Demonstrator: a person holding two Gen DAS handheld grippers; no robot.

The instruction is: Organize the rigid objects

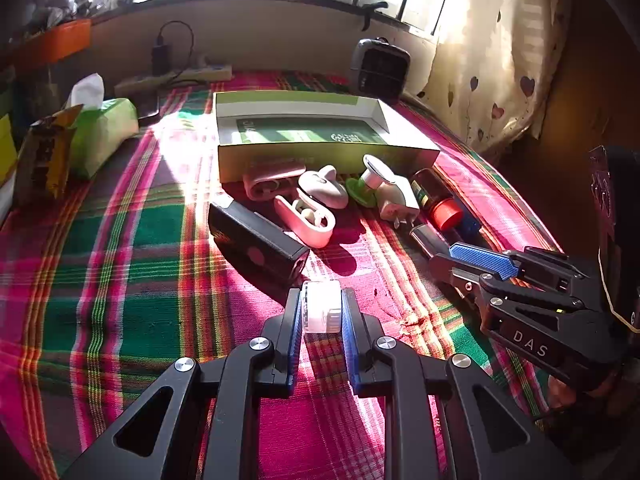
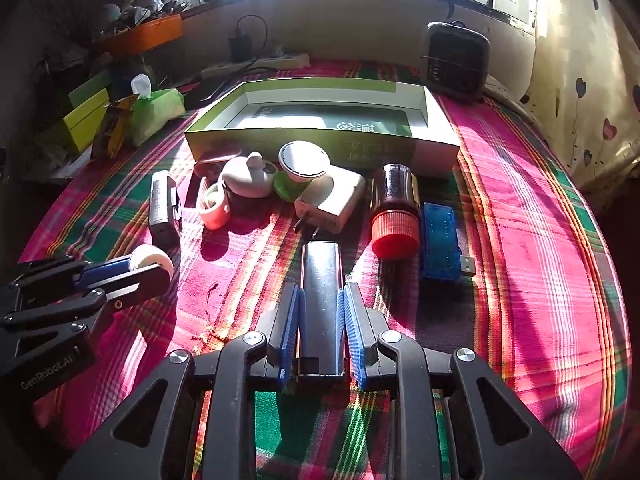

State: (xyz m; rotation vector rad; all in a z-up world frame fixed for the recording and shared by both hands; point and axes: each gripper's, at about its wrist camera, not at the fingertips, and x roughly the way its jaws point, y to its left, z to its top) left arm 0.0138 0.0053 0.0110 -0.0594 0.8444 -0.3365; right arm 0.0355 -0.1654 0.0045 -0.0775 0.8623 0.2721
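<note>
My left gripper (image 1: 321,304) is shut on a small white round object (image 1: 322,312), held just above the plaid cloth; it also shows in the right wrist view (image 2: 151,262). My right gripper (image 2: 321,300) is shut on a long dark silver bar (image 2: 321,280), its far end toward the pile. An open green-and-white box (image 2: 440,136) lies behind a row of items: black box (image 1: 256,240), pink case (image 1: 308,220), grey lid (image 2: 246,178), white plug adapter (image 2: 332,200), red-capped bottle (image 2: 394,208), blue USB stick (image 2: 440,240).
A tissue pack (image 1: 104,132) and a snack packet (image 1: 48,160) lie at the left. A small heater (image 2: 456,60) and a power strip (image 2: 260,64) sit at the back by the window wall. A curtain (image 1: 492,52) hangs at the right.
</note>
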